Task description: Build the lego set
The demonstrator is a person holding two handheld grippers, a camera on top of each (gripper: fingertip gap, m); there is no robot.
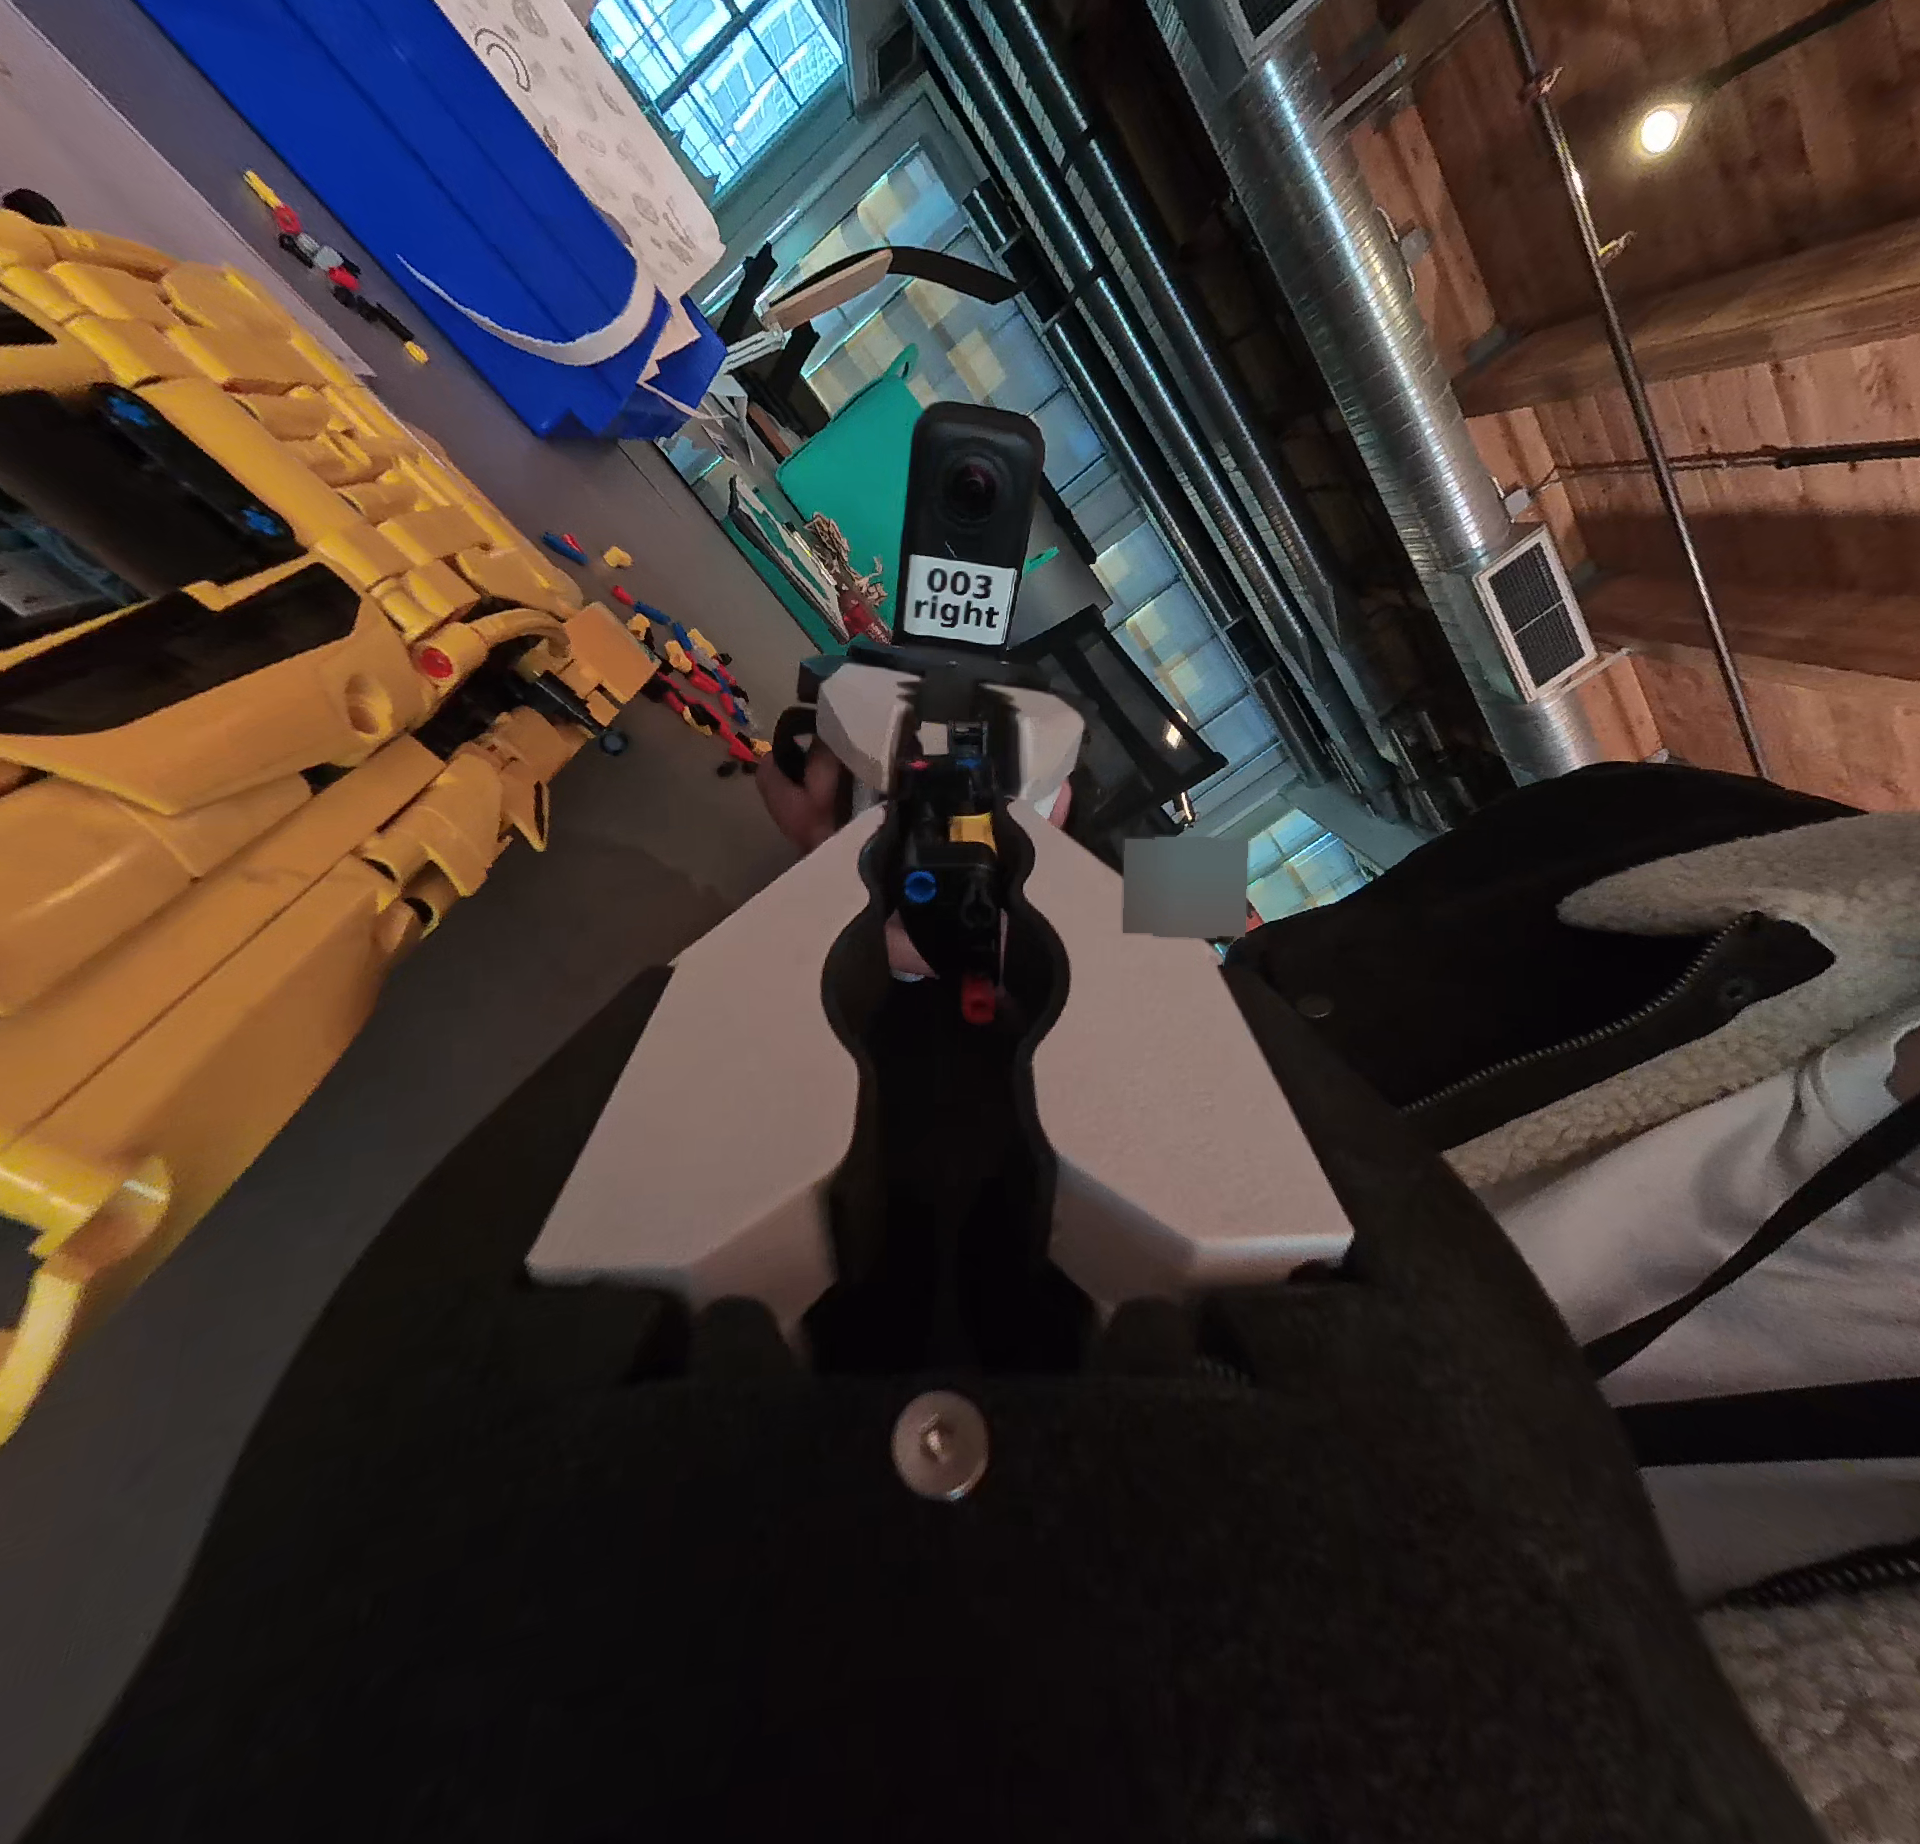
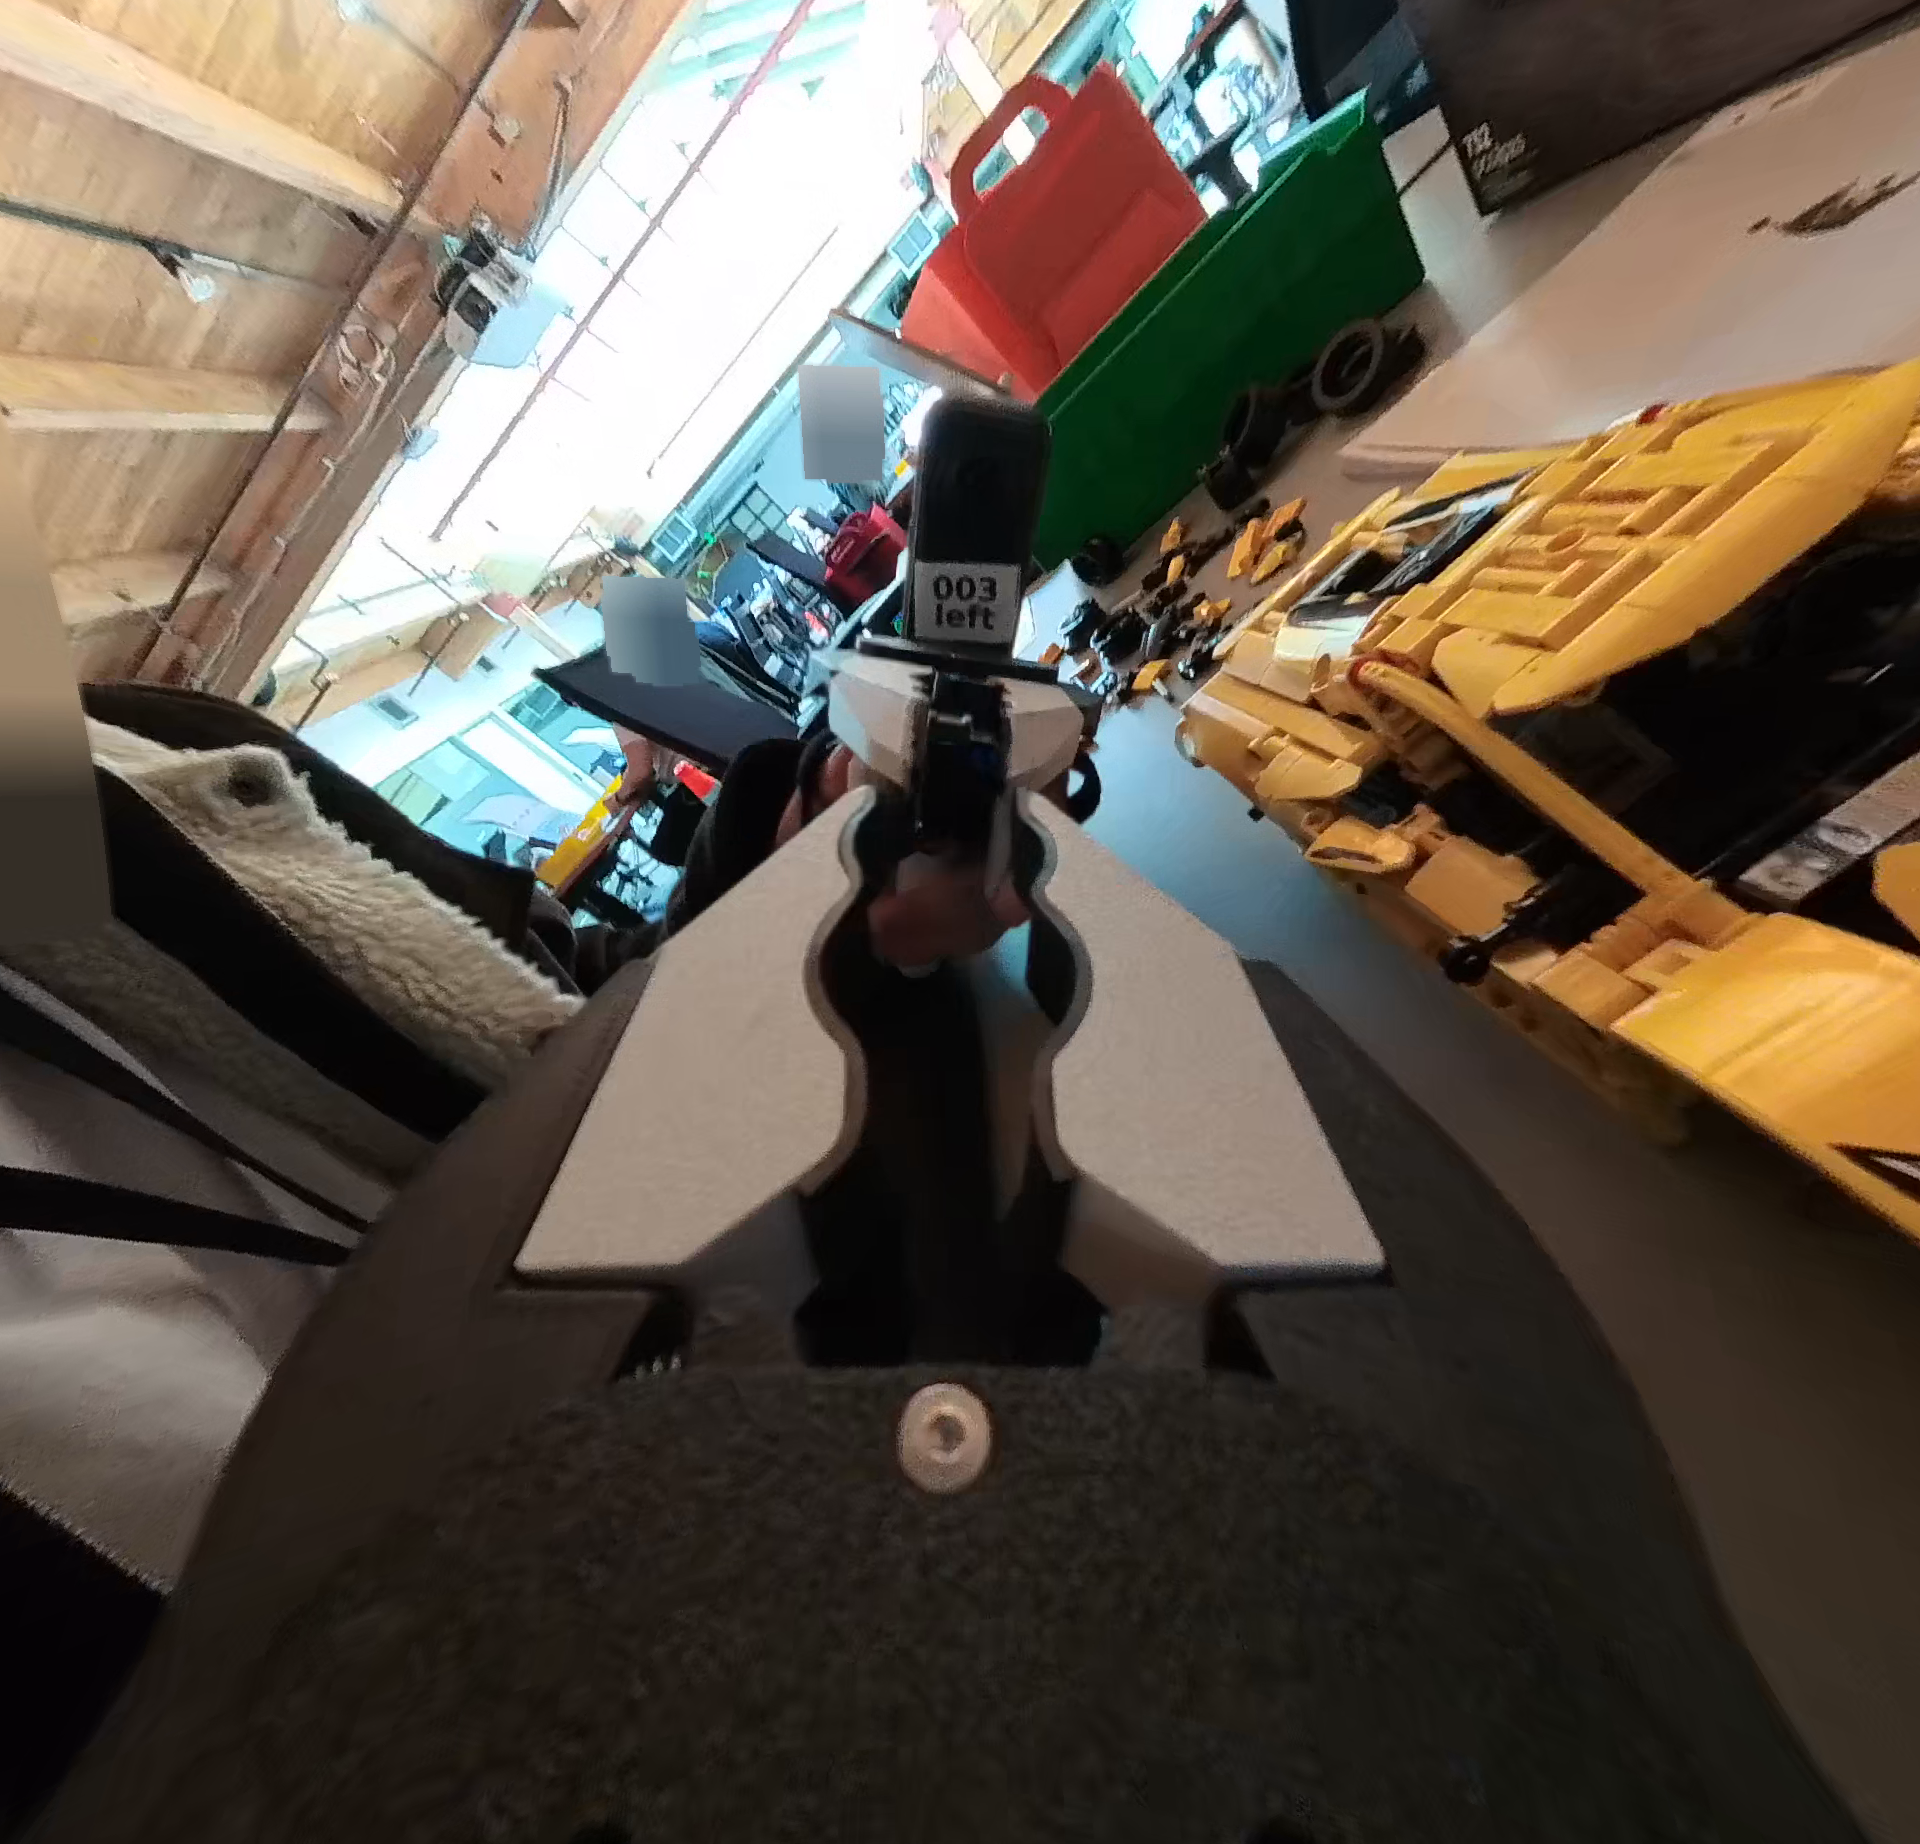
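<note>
Both claws meet tip to tip above the worktop (image 1: 675, 838), each closed on the same small black lego assembly (image 1: 951, 859) with blue, yellow and red pins. Left claw (image 1: 940, 921) grips its near end, right claw (image 2: 951, 859) the other. Left of them in the left wrist view sits the large yellow lego car (image 1: 239, 631), loose pieces (image 1: 691, 672) scattered just beyond it.

Both wrist views face each other closely, tilted — sharing the small black assembly (image 1: 951, 859) between them
</note>
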